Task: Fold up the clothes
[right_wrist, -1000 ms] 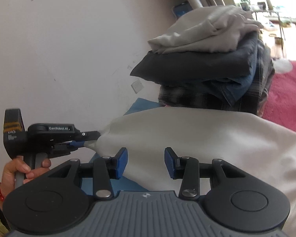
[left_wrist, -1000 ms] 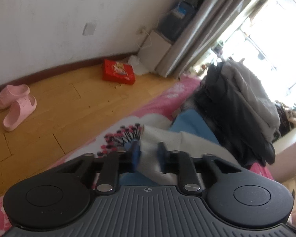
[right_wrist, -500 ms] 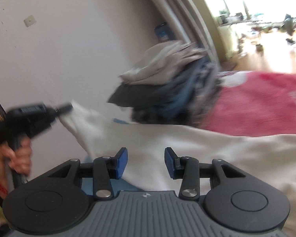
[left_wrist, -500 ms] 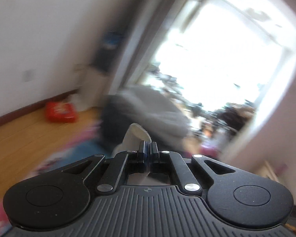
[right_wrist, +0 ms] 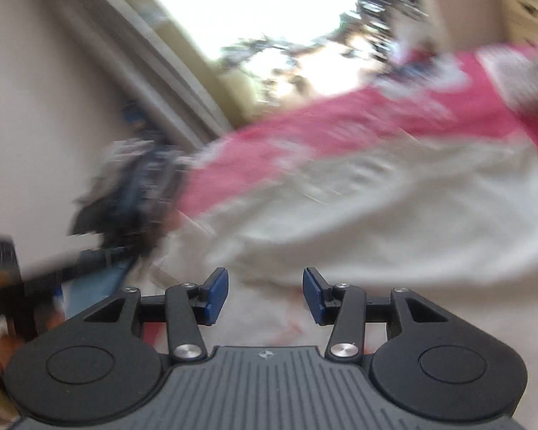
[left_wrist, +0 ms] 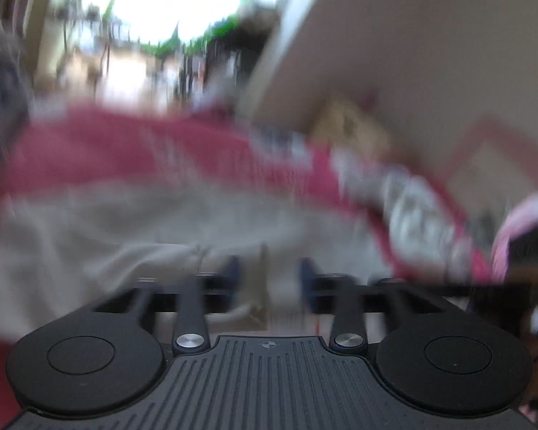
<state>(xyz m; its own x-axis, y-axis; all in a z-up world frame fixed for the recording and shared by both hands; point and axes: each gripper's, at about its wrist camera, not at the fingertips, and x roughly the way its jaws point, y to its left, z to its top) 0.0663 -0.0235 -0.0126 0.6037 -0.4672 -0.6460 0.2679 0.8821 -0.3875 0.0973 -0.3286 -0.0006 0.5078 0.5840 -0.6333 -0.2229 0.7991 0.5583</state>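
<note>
**Cream garment spread on the pink bed, both grippers open**

The cream garment [right_wrist: 394,215] lies spread over the pink bedcover [right_wrist: 304,132], filling the lower middle of both wrist views; heavy motion blur hides its folds and edges. In the left wrist view the same cloth [left_wrist: 89,247] runs leftward from the tool, with the bedcover [left_wrist: 125,147] beyond it.

The left gripper [left_wrist: 269,279] hangs over the cloth, its 2 fingers set apart with nothing clamped between them. The right gripper [right_wrist: 265,294] also has its blue-padded fingers [right_wrist: 217,292] spread wide and empty, just above the garment.

A dark pile of clothes [right_wrist: 136,186] sits at the far left edge of the bed, near the curtain [right_wrist: 161,82].
</note>
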